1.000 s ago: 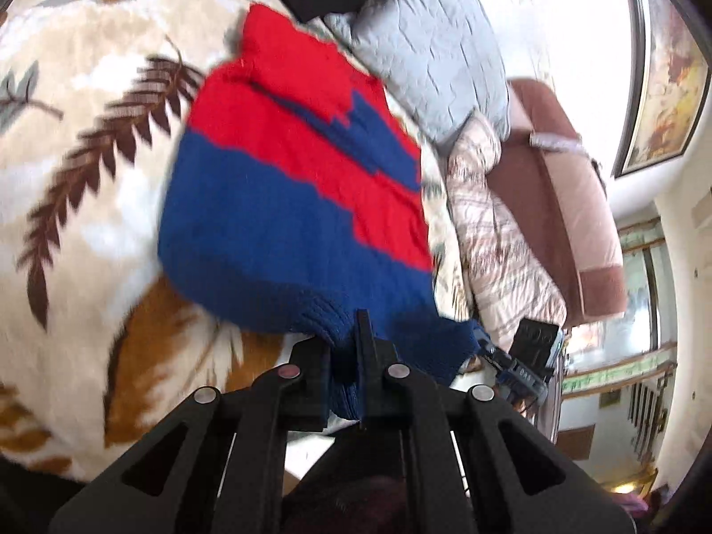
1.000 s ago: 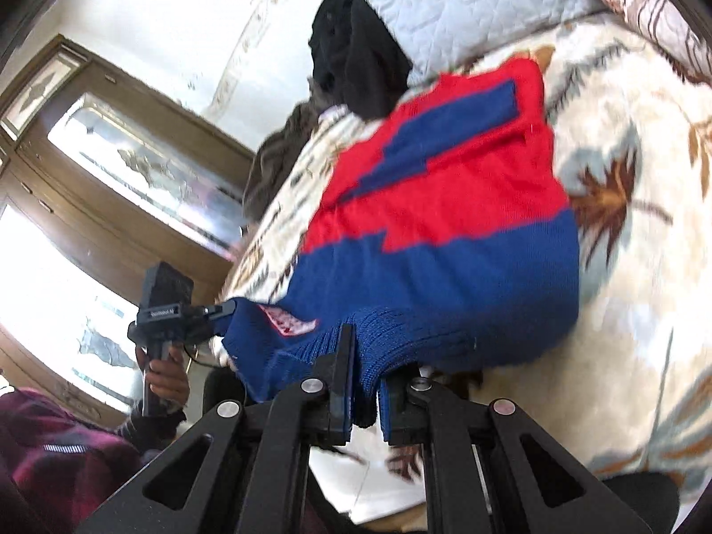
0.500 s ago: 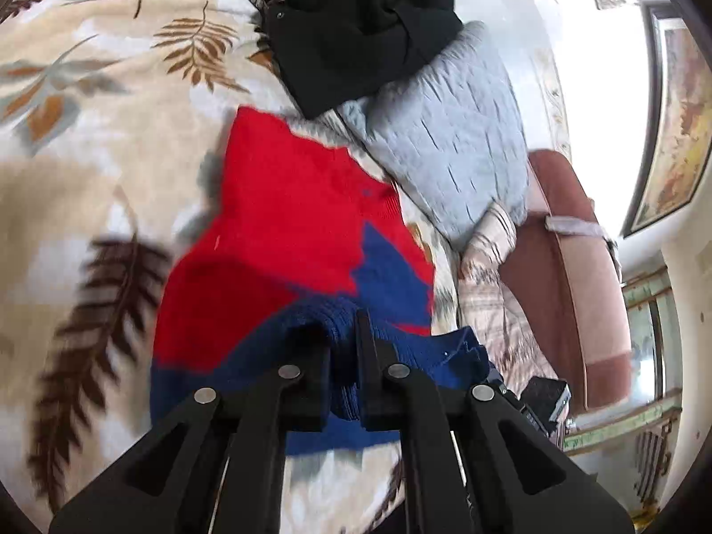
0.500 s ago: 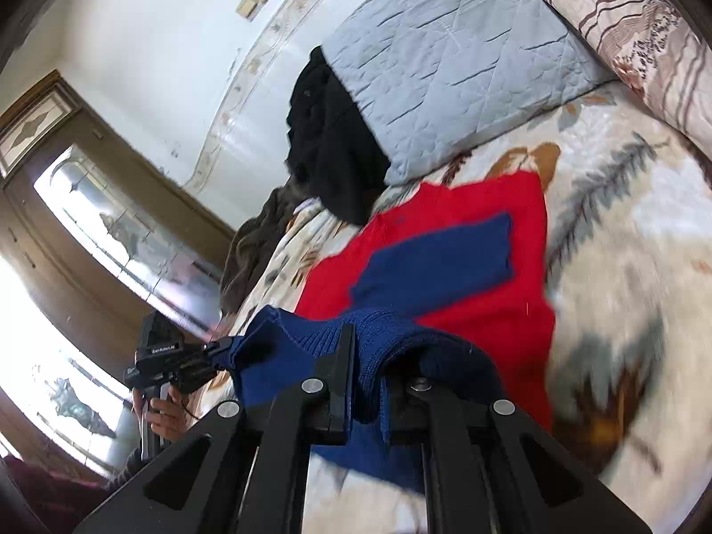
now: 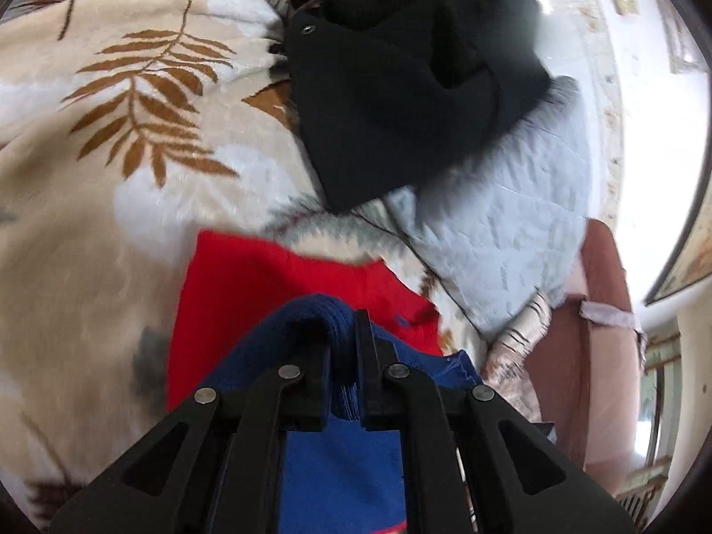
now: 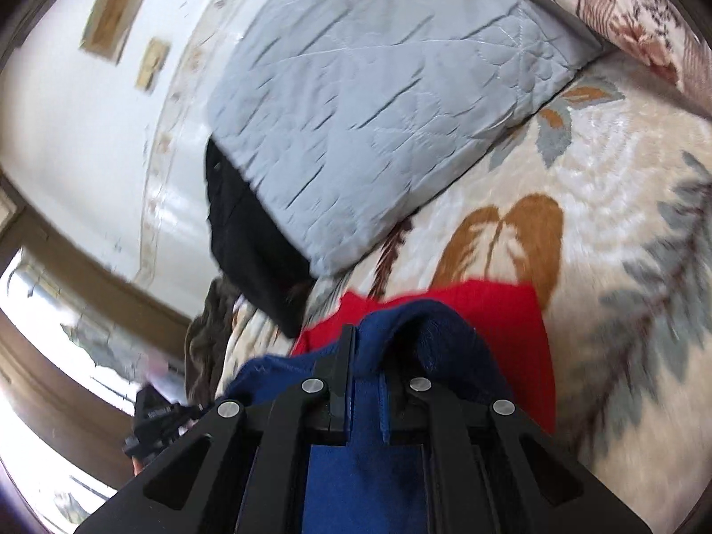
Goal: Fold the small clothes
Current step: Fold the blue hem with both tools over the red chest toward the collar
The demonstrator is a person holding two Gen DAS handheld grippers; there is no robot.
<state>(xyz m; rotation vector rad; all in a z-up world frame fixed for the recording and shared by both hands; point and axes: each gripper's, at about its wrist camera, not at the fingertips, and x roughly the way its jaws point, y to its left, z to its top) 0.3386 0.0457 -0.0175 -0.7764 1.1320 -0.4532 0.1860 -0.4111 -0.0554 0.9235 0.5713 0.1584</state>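
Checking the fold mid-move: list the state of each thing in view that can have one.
left gripper: shut on the sweater's blue hem
right gripper: shut on the blue hem
sweater: blue hem lifted over the red part, which lies flat on the blanket
black garment: heaped, unfolded
grey quilted pillow: lying on the blanket

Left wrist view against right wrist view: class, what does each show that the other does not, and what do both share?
Only the left: a brown upholstered chair and a framed painting's edge. Only the right: two small wall pictures, a wooden window frame and the left tool held at the far side. Both: the red and blue sweater pinched in a shut tool, the leaf-print blanket, the grey quilted pillow and black clothing.
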